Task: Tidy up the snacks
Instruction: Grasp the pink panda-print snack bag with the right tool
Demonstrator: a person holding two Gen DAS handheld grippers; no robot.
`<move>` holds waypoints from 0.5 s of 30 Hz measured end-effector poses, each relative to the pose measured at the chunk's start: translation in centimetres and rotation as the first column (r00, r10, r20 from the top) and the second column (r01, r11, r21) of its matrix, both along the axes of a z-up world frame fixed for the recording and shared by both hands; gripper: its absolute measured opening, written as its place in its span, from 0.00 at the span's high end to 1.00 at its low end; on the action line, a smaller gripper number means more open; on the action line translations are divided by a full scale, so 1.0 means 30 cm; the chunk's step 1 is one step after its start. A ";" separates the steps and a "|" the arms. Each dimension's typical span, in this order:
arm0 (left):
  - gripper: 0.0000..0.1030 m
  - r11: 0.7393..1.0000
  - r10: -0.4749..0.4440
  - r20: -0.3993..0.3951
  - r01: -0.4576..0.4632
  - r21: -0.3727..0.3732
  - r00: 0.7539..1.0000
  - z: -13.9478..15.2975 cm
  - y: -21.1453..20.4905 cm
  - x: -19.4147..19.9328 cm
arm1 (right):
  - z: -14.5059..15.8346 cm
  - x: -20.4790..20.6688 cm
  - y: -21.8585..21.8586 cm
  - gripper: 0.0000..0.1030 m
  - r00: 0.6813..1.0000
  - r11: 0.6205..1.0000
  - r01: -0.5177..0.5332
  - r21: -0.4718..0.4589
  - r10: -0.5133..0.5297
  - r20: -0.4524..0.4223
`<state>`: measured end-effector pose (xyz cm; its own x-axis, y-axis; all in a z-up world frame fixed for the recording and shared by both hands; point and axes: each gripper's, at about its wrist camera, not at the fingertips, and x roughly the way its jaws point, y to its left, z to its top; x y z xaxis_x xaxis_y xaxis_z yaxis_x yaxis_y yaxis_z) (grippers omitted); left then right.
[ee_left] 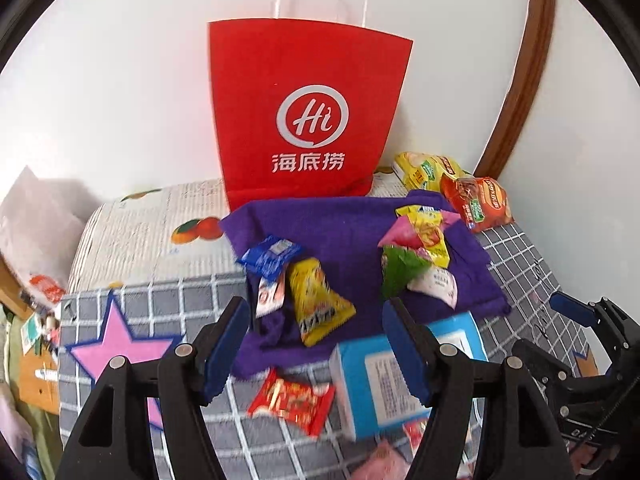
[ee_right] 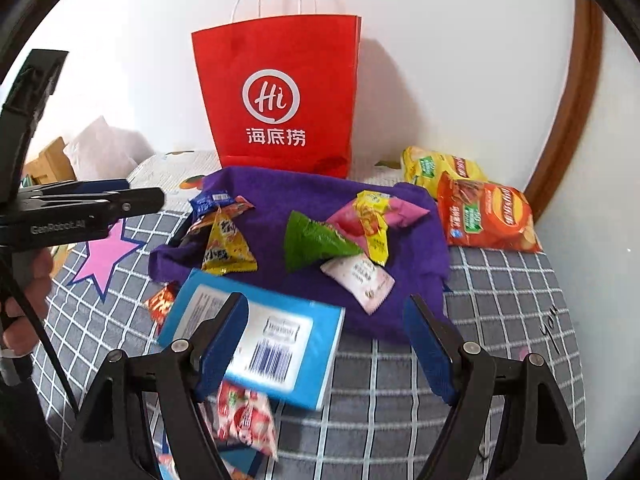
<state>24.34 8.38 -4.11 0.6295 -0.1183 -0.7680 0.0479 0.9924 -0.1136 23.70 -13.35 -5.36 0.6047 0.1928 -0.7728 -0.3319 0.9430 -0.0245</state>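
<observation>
Big red bag (ee_left: 308,112) stands at the back of the bed, snacks strewn over the purple towel (ee_left: 344,228). Both my jaws hang half open, holding nothing. I'd grab the blue box (ee_right: 276,332) across its narrow sides first, then the little packets.

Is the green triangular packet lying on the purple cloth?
Yes, in the right wrist view the green packet lies on the purple cloth, beside the pink packet.
</observation>
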 end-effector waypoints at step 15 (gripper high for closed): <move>0.35 0.998 0.054 -0.029 -0.055 -0.031 0.998 -0.077 0.101 -0.273 | -0.094 -0.234 -0.026 0.26 0.995 0.995 0.005 0.095 0.004 -0.098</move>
